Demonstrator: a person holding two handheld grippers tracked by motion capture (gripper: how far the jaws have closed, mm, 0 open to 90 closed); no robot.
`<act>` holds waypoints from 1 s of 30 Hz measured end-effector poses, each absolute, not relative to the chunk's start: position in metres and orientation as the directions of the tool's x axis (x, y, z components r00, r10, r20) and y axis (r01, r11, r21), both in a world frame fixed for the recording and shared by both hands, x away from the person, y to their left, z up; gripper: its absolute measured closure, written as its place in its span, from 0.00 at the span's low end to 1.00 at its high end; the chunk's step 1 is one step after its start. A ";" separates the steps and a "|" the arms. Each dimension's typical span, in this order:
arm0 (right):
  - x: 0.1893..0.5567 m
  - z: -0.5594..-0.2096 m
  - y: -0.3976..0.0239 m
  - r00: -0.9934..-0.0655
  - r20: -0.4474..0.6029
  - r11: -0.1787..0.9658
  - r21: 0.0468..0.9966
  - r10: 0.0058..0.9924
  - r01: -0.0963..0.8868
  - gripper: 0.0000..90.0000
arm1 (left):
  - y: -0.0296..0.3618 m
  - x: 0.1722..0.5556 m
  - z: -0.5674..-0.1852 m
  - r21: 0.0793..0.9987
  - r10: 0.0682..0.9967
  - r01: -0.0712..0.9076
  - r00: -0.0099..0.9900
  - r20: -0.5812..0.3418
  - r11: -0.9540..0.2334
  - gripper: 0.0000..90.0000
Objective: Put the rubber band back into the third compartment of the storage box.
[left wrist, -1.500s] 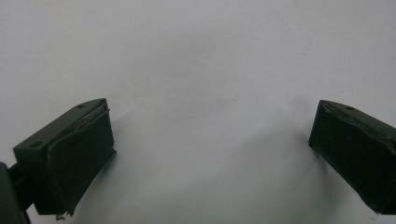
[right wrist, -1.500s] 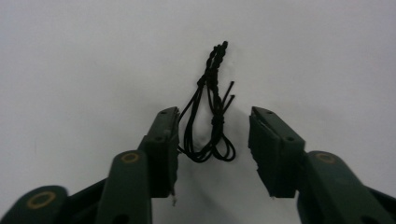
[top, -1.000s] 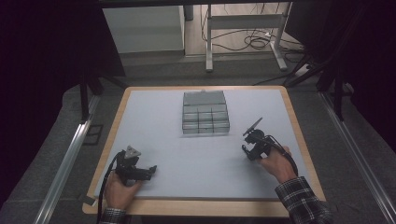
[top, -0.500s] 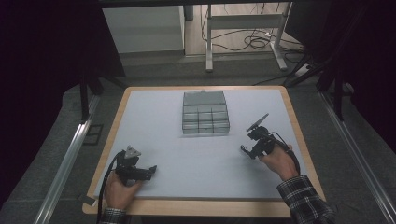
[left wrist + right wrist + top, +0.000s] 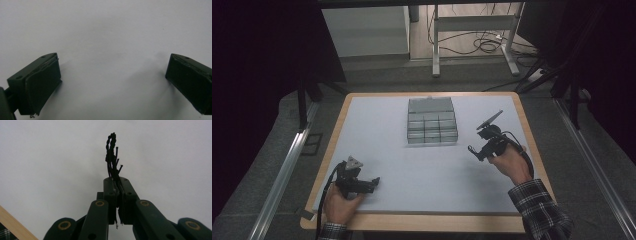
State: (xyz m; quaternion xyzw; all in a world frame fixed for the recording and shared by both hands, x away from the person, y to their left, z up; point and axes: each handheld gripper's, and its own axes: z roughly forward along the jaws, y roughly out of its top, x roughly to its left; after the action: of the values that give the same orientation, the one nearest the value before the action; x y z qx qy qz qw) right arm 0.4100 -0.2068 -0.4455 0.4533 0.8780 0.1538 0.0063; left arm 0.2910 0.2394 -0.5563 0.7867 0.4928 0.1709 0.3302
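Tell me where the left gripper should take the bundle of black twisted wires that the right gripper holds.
Grip the free twisted end of the bundle of black twisted wires, coming from the side across its length. It sticks out straight beyond the shut right gripper, so that end is likely the easiest part to reach. The left gripper is open.

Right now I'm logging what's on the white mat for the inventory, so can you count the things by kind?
Grey compartment box: 1
Handheld grippers: 2, the left gripper and the right gripper
Bundle of thin black twisted ties, clamped in the right gripper's jaws: 1
Total: 4
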 end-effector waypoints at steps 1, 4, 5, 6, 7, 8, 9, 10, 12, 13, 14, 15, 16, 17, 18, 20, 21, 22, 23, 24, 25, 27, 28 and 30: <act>0.411 -0.444 -0.206 -0.584 0.133 0.535 0.278 0.801 0.798 0.94 | 0.239 0.291 -0.556 0.688 0.888 0.663 0.456 -0.057 -0.296 0.00; 0.415 -0.441 -0.206 -0.580 0.139 0.529 0.284 0.803 0.800 0.94 | 0.239 0.291 -0.556 0.688 0.888 0.663 0.456 -0.057 -0.296 0.00; 0.416 -0.441 -0.206 -0.577 0.144 0.525 0.287 0.804 0.802 0.94 | 0.239 0.291 -0.556 0.688 0.888 0.663 0.456 -0.057 -0.296 0.00; 0.417 -0.440 -0.205 -0.571 0.151 0.518 0.286 0.807 0.806 0.94 | 0.239 0.291 -0.556 0.688 0.888 0.663 0.456 -0.057 -0.296 0.00; 0.418 -0.440 -0.205 -0.571 0.149 0.517 0.286 0.807 0.806 0.94 | 0.239 0.291 -0.556 0.688 0.888 0.663 0.456 -0.056 -0.296 0.00; 0.420 -0.439 -0.204 -0.570 0.151 0.516 0.286 0.808 0.807 0.94 | 0.239 0.291 -0.556 0.688 0.888 0.663 0.456 -0.057 -0.296 0.00; 0.421 -0.439 -0.204 -0.572 0.149 0.517 0.288 0.807 0.806 0.94 | 0.239 0.291 -0.556 0.688 0.888 0.663 0.456 -0.057 -0.296 0.00; 0.422 -0.438 -0.203 -0.567 0.151 0.512 0.288 0.810 0.809 0.94 | 0.239 0.291 -0.556 0.688 0.888 0.663 0.456 -0.057 -0.296 0.00; 0.425 -0.435 -0.202 -0.564 0.155 0.507 0.295 0.811 0.810 0.94 | 0.239 0.291 -0.556 0.688 0.888 0.663 0.456 -0.057 -0.296 0.00; 0.426 -0.433 -0.201 -0.563 0.155 0.506 0.296 0.812 0.810 0.94 | 0.239 0.291 -0.556 0.688 0.888 0.663 0.456 -0.057 -0.296 0.00; 0.427 -0.432 -0.200 -0.561 0.156 0.503 0.298 0.813 0.811 0.94 | 0.239 0.291 -0.556 0.688 0.888 0.663 0.456 -0.057 -0.296 0.00; 0.429 -0.431 -0.199 -0.562 0.155 0.503 0.301 0.812 0.810 0.94 | 0.239 0.291 -0.556 0.688 0.888 0.663 0.456 -0.057 -0.296 0.00; 0.430 -0.430 -0.198 -0.559 0.155 0.500 0.301 0.815 0.812 0.94 | 0.239 0.291 -0.556 0.688 0.888 0.663 0.456 -0.057 -0.296 0.00; 0.431 -0.429 -0.197 -0.560 0.156 0.500 0.304 0.814 0.811 0.94 | 0.239 0.291 -0.556 0.688 0.888 0.663 0.456 -0.057 -0.296 0.00; 0.433 -0.428 -0.196 -0.561 0.155 0.500 0.308 0.813 0.810 0.94 | 0.239 0.291 -0.556 0.688 0.888 0.663 0.456 -0.057 -0.296 0.00; 0.435 -0.427 -0.194 -0.556 0.158 0.493 0.311 0.816 0.812 0.94 | 0.239 0.291 -0.556 0.688 0.888 0.663 0.456 -0.057 -0.296 0.00; 0.437 -0.427 -0.193 -0.558 0.159 0.494 0.313 0.815 0.811 0.94 | 0.239 0.291 -0.556 0.688 0.888 0.663 0.456 -0.057 -0.296 0.00; 0.438 -0.427 -0.193 -0.556 0.163 0.491 0.315 0.815 0.812 0.94 | 0.239 0.291 -0.556 0.688 0.888 0.663 0.456 -0.057 -0.296 0.00; 0.439 -0.426 -0.192 -0.554 0.161 0.489 0.317 0.817 0.813 0.94 | 0.239 0.291 -0.556 0.688 0.888 0.663 0.456 -0.057 -0.296 0.00; 0.441 -0.426 -0.191 -0.552 0.162 0.485 0.320 0.818 0.814 0.94 | 0.239 0.291 -0.556 0.688 0.888 0.663 0.456 -0.057 -0.296 0.00; 0.442 -0.425 -0.191 -0.549 0.165 0.481 0.323 0.819 0.815 0.94 | 0.239 0.291 -0.556 0.688 0.888 0.663 0.456 -0.057 -0.296 0.00; 0.444 -0.424 -0.191 -0.547 0.168 0.475 0.332 0.820 0.815 0.94 | 0.239 0.291 -0.556 0.688 0.888 0.662 0.456 -0.056 -0.296 0.00; 0.445 -0.424 -0.190 -0.543 0.169 0.470 0.334 0.823 0.817 0.94 | 0.239 0.291 -0.556 0.688 0.888 0.663 0.456 -0.057 -0.296 0.00; 0.448 -0.422 -0.189 -0.540 0.172 0.463 0.345 0.824 0.816 0.94 | 0.239 0.291 -0.556 0.688 0.888 0.663 0.456 -0.057 -0.296 0.00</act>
State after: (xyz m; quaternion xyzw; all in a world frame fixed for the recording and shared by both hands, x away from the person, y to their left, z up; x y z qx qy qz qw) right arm 0.4478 -0.1889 -0.4224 0.4794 0.8553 0.1962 0.0093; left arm 0.2910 0.2394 -0.5563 0.7867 0.4928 0.1709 0.3301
